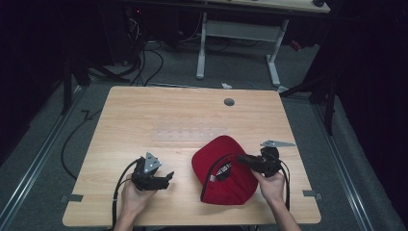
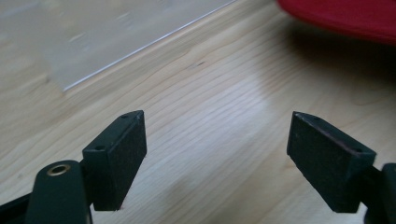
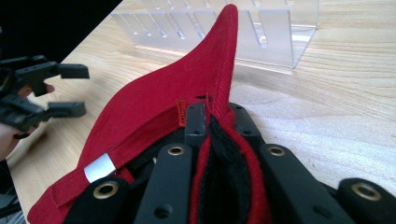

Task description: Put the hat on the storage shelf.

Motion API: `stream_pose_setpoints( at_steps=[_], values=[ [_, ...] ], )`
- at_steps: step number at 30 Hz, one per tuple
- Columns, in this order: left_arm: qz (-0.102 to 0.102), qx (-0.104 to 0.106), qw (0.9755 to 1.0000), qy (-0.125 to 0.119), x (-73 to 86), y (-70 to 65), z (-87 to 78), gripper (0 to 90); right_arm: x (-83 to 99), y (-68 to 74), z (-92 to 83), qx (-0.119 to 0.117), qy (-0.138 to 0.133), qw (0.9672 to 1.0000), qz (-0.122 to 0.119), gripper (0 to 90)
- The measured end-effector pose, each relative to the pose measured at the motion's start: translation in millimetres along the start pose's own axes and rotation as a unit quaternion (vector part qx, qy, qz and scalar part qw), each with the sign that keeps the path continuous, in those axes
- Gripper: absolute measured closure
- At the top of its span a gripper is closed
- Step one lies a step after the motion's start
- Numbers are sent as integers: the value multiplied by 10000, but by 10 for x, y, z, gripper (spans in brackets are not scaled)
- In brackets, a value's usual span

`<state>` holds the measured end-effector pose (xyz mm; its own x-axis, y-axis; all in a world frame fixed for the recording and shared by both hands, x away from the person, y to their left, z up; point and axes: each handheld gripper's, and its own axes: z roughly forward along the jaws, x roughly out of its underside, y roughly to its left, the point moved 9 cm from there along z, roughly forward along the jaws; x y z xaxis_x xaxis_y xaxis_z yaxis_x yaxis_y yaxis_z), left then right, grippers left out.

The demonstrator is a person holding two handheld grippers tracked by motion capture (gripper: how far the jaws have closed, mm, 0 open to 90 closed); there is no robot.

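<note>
We hold a red cap (image 1: pixel 223 171) by its edge on the wooden bench (image 1: pixel 144 115), the work at the stage of lifting and turning it. The right gripper (image 3: pixel 212 112) is clamped tight on the cap's rim, red cloth and black lining pinched between its jaws, and the cap's body sweeps up and away from them towards twelve o'clock in the right gripper view. In the high view the cap lies at about five o'clock on the bench, near the front edge, its open underside and black inner band turned up. The left gripper (image 1: pixel 161 179) waits just beside it at the cap's nine o'clock, jaws spread wide with nothing between them; its own view shows bare wood under the pads, with the cap's red edge at one o'clock. A clear plastic rack (image 3: pixel 224 23) stands beyond the cap towards the bench's middle. Next, we judge, the left gripper must reach for the free rim opposite the held one, so the cap can be handled from both sides.
</note>
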<state>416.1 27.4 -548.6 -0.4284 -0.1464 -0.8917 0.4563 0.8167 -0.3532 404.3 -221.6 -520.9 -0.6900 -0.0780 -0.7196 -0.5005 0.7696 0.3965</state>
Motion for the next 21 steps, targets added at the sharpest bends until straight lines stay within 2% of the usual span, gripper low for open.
stream_pose_setpoints(
  at_steps=[2,5,9,10,21],
  values=[
    [166,174,9997,20,9,-133,-23,202,-9,3,-2,2,-3,10000,-8,809],
    [257,430,9987,13,7,-304,-44,194,-27,3,-10,-38,16,10000,58,809],
    [432,634,9970,69,39,-475,-52,188,-58,6,-6,-31,39,9999,96,809],
    [522,662,9964,110,53,-512,-49,184,-71,16,-7,-37,31,10000,87,809],
    [869,907,9921,65,69,-818,-3,159,-186,110,0,-131,125,9998,128,809]
  ],
)
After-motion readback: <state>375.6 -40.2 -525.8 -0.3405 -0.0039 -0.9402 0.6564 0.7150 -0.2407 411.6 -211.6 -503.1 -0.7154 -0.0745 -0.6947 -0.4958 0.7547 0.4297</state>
